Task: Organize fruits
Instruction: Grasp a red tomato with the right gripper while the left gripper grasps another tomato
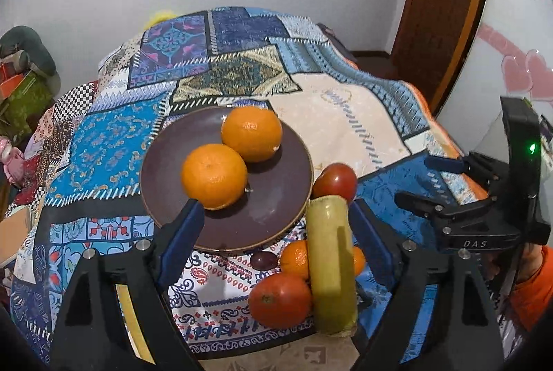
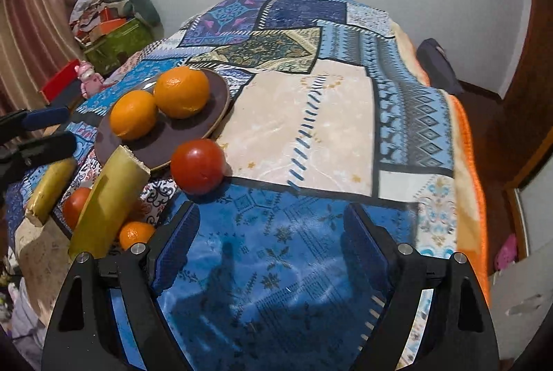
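Left wrist view: left gripper jaws spread and empty over purple plate holding two oranges, right gripper likewise agape; risk of nudging loose tomato off the patchwork cloth.

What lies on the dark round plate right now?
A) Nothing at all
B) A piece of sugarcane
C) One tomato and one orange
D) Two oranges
D: two oranges sit side by side on the plate, while the tomatoes and the yellow-green stalk pieces lie off it on the patterned cloth.
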`<state>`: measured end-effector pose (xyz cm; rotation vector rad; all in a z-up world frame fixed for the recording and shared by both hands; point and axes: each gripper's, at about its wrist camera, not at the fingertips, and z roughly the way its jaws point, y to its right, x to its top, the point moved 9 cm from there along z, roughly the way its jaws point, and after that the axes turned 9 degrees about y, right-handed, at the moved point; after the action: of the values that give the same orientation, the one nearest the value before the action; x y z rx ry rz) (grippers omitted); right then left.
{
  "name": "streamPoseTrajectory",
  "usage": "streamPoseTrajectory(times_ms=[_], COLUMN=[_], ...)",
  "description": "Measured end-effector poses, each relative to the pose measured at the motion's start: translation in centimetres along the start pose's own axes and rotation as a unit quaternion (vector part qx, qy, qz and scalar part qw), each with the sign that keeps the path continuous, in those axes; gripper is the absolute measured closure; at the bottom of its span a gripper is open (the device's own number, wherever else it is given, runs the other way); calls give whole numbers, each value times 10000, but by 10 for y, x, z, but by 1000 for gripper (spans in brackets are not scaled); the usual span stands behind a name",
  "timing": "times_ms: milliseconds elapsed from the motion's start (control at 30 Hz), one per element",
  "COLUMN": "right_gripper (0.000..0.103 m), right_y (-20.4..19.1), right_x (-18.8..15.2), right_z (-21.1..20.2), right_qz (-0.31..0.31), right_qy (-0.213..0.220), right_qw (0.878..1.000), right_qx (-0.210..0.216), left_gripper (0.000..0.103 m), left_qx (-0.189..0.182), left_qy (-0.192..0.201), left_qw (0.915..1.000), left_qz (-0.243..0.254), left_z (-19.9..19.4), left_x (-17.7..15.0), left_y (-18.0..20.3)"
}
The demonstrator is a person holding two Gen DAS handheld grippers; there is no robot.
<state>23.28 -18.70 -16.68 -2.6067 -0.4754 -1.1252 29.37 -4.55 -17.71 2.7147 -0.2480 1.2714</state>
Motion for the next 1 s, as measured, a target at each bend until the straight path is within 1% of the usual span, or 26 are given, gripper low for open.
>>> streamPoseTrajectory(times_ms=[67, 133, 267, 367, 400, 433, 467, 533, 667, 700, 733, 833, 1000], right_gripper=[25, 27, 27, 27, 29, 32, 33, 33, 40, 42, 47, 55, 56], right_y=[-7, -17, -35, -43, -44, -44, -44, -44, -46, -48, -49, -52, -53], right_x=[1, 3, 7, 10, 10, 11, 11, 12, 12, 10, 9, 9, 7], right_z=[6, 15, 27, 36, 38, 42, 46, 49, 56, 59, 61, 61, 54], right_qz=[-19, -93, -357, -473, -499, -522, -539, -473, -416, -378, -285, -220, -281], right_qy=[-16, -68, -117, -142, -156, -176, -229, -252, -350, -423, -472, -501, -444], right_qw=[9999, 9997, 9986, 9978, 9977, 9976, 9975, 9976, 9972, 9968, 9963, 9954, 9964], right_qx=[100, 236, 386, 438, 436, 414, 405, 446, 506, 571, 666, 787, 660], left_gripper=[17, 17, 17, 17, 17, 17, 17, 17, 17, 17, 17, 17, 17], left_qx=[57, 57, 113, 164, 180, 199, 214, 241, 264, 272, 265, 273, 281], left_qy=[-48, -61, -138, -123, -116, -117, -124, -171, -236, -260, -301, -387, -431], left_qw=[10000, 9999, 9993, 9990, 9988, 9987, 9985, 9983, 9977, 9975, 9972, 9967, 9965], left_qz=[-14, -129, -325, -407, -442, -465, -484, -512, -571, -596, -629, -656, -658], left_z=[3, 4, 5, 4, 4, 4, 4, 5, 5, 6, 6, 7, -2], left_x=[-5, -8, -13, -14, -15, -16, -16, -20, -28, -30, -33, -39, -47], left_y=[-3, -8, -21, -30, -33, -35, -38, -42, -50, -51, -52, -54, -54])
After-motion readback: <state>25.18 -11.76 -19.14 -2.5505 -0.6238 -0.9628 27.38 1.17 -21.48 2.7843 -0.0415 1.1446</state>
